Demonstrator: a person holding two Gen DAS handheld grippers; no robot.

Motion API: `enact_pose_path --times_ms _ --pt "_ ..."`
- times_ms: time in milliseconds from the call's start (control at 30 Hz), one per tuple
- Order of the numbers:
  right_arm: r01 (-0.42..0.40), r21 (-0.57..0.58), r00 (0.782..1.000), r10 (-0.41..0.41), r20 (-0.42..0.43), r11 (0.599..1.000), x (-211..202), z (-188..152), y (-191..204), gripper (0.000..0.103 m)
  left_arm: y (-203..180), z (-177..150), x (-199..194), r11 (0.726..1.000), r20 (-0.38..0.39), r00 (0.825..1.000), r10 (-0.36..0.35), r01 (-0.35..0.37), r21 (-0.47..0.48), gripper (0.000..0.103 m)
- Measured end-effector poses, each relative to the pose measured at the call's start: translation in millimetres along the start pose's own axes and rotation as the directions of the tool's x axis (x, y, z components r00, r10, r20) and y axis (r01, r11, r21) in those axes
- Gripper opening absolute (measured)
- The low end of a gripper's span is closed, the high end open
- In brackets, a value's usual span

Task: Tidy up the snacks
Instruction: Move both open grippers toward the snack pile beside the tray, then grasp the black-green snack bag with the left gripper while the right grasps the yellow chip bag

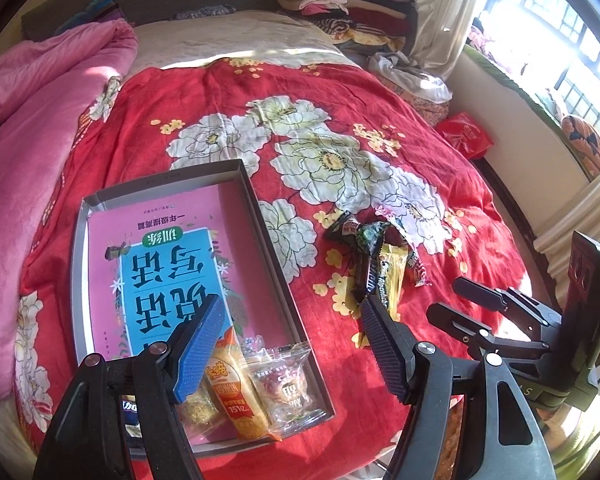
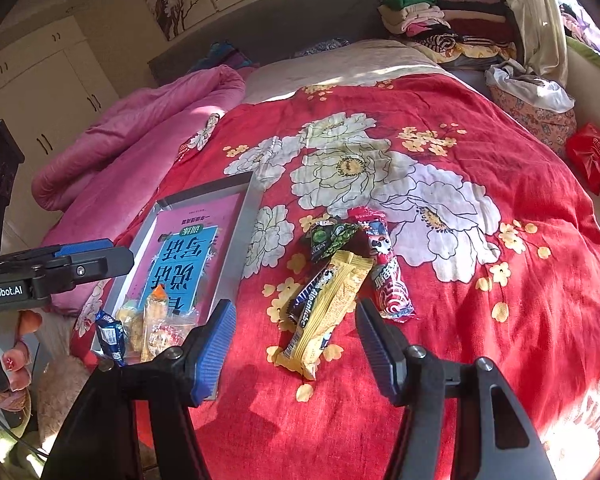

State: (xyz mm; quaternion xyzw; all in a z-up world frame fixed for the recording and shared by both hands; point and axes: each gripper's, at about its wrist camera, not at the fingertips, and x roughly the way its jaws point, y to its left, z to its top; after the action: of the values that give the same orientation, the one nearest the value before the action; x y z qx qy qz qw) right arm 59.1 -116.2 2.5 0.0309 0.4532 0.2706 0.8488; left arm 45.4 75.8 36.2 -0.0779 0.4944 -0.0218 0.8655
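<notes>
The right gripper (image 2: 296, 344) hangs at the bottom of its frame with its jaws apart and nothing between them. Just beyond the jaws, slightly left of centre, lies the yellow wafer pack (image 2: 326, 312) on the red floral bedspread (image 2: 480, 320); its near end sits between the two jaw tips but past them, not touched. It looks like the next snack to fetch. To take it well, I would come down over its middle, across the narrow width, because the pack lies slanted and its far end leans on the dark bar (image 2: 306, 292) beside it. A pinch too far up could drag that bar along. Behind these lie a red-and-white pack (image 2: 384, 268) and a green-black sachet (image 2: 330, 236), touching one another in a small heap at mid-frame.

The left gripper (image 1: 290, 346) also has its jaws apart and empty, hovering over the near end of the grey tray (image 1: 260, 216) at lower left. Three sorted snacks lie there, among them an orange pack (image 1: 236, 396) and a clear sachet (image 1: 288, 392), resting on a pink book (image 1: 168, 264).
</notes>
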Motion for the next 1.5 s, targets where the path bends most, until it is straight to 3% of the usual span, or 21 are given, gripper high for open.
enact_pose_path --times_ms 467,733,967,1300,1500 --pt "-0.001 -0.034 0.994 -0.003 -0.107 0.999 35 -20 -2 0.061 -16 17 33 0.999 -0.061 0.997 -0.042 0.042 -0.004 0.073" --pt "-0.003 -0.028 0.987 -0.001 -0.161 1.000 63 -26 -7 0.049 -20 29 72 0.988 -0.146 0.980 -0.136 0.122 -0.096 0.073" --pt "0.013 -0.063 0.985 -0.023 -0.170 0.998 77 -28 -9 0.036 -23 45 110 0.957 -0.201 0.952 -0.230 0.184 -0.225 0.073" --pt "0.056 -0.094 0.987 -0.070 -0.145 0.994 70 -29 -18 0.031 -18 62 170 0.891 -0.261 0.918 -0.299 0.170 -0.420 0.072" --pt "0.051 -0.097 0.988 -0.064 -0.143 0.994 71 -29 -18 0.031 -23 61 191 0.867 -0.282 0.901 -0.331 0.171 -0.468 0.059"
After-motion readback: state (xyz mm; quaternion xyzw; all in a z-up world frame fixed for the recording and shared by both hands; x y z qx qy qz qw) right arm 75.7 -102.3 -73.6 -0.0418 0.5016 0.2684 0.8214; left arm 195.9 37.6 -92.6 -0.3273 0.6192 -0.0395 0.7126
